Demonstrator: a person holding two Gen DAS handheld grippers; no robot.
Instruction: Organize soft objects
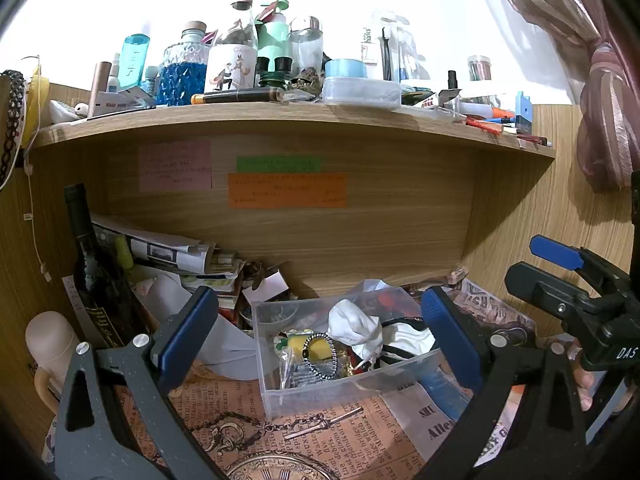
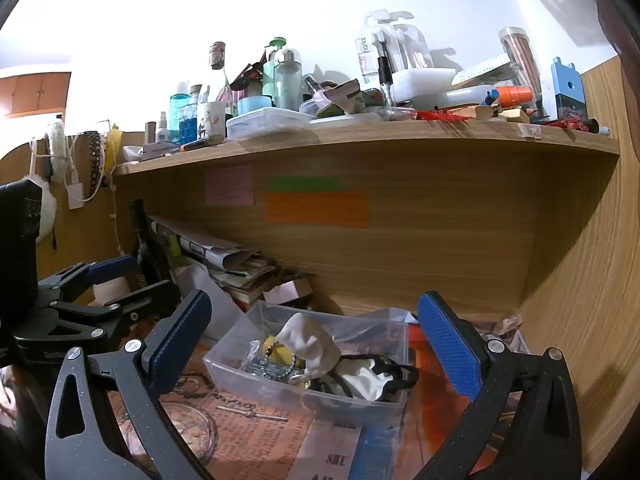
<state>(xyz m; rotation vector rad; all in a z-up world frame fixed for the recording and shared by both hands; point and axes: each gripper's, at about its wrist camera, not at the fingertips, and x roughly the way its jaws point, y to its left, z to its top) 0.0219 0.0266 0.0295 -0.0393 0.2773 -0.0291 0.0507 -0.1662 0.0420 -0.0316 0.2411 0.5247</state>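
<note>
Cloth, white and crumpled, sits in a clear plastic bin on the desk, piled on the bin's other contents. Beside it in the same bin: a white pouch with black cord trim, a yellow object ringed by a beaded bracelet, and a clear bag of small metal items, too tangled to sort out. The bin rests on vintage newsprint paper printed with a pocket watch and chain.

Left gripper: blue-padded fingers spread wide on either side of the bin, nothing between the pads, no contact seen. Right gripper: fingers likewise spread wide, framing the bin, pinching nothing. From the left wrist view the right gripper shows at the right edge, with a person's fingertips on its handle.

Left of the bin: a dark wine bottle standing upright, a stack of papers and books leaning behind it, a pale cup-like object at the near left.

Behind: wooden back panel with pink, green and orange sticky notes. Above: a wooden shelf crowded with bottles, jars and pens. Pink curtain, tied back, at right.
</note>
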